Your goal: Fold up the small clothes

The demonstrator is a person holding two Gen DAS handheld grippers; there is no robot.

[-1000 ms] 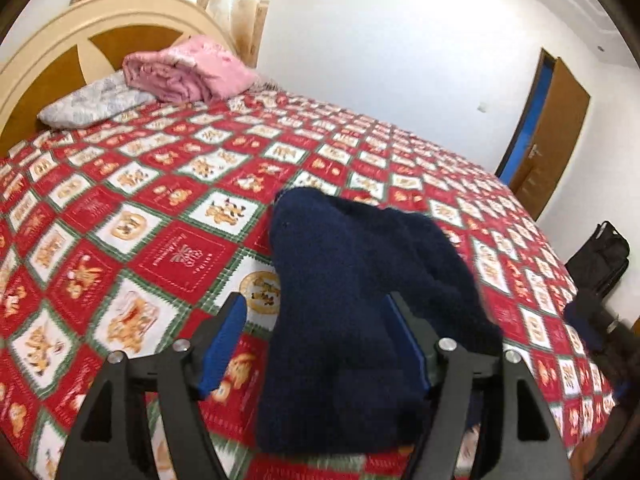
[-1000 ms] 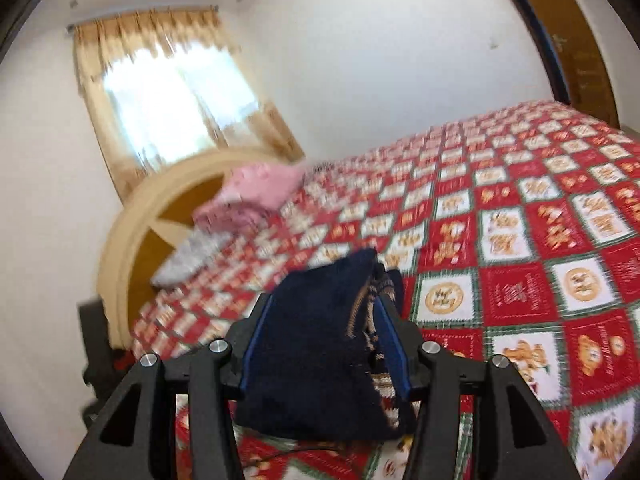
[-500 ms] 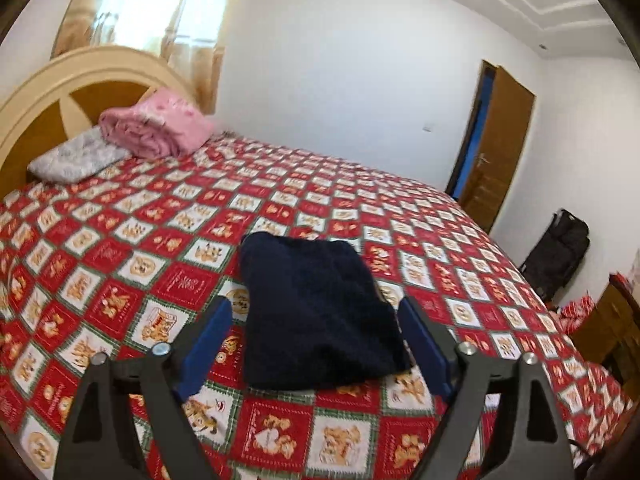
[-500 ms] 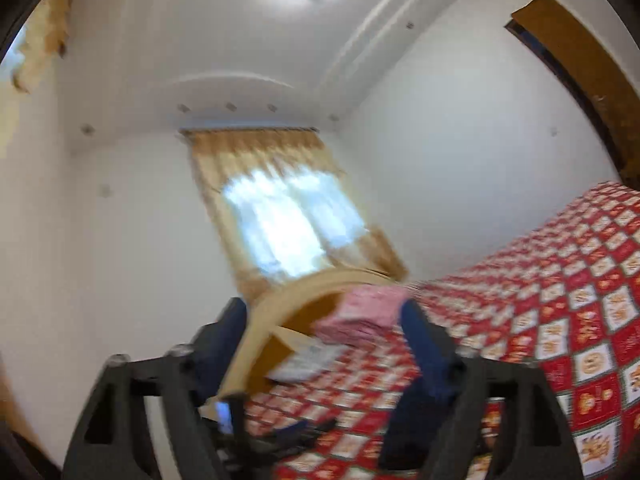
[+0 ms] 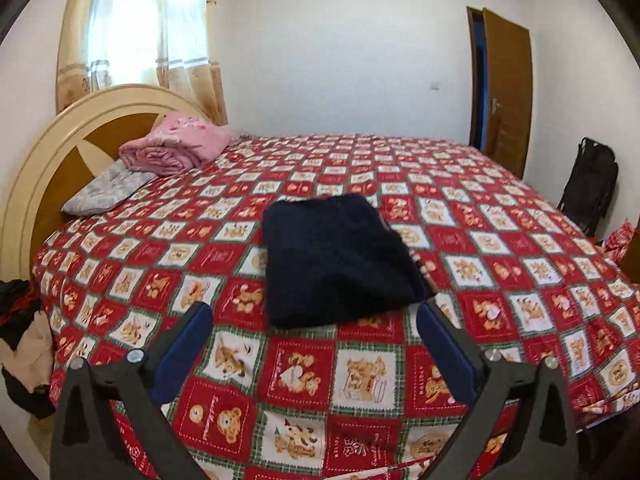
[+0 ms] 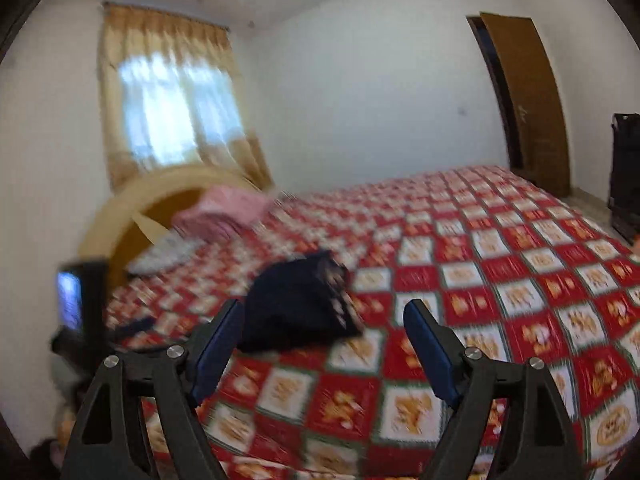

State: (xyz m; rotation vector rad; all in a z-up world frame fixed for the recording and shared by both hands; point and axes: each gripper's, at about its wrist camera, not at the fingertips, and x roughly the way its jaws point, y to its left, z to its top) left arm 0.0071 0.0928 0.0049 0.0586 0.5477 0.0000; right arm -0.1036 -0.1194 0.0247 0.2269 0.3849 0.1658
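A dark navy folded garment (image 5: 336,260) lies flat on the red patterned bedspread (image 5: 360,380), near the bed's front edge. My left gripper (image 5: 314,316) hangs back from the garment's near edge, its jaws opening wide with nothing pressed between the blue pads. In the blurred right wrist view the same garment (image 6: 296,308) shows a striped edge on its right side. My right gripper (image 6: 324,312) stands open short of it, touching nothing.
A pink folded blanket (image 5: 176,148) and a grey pillow (image 5: 108,190) rest by the curved headboard (image 5: 36,168). Loose clothes (image 5: 20,344) pile up off the bed's left side. A black bag (image 5: 590,184) stands by the brown door (image 5: 506,96).
Both grippers let go of the navy garment, widened their jaws and drew back from it. The garment now lies folded on the bed. The right view swung up, then back down.
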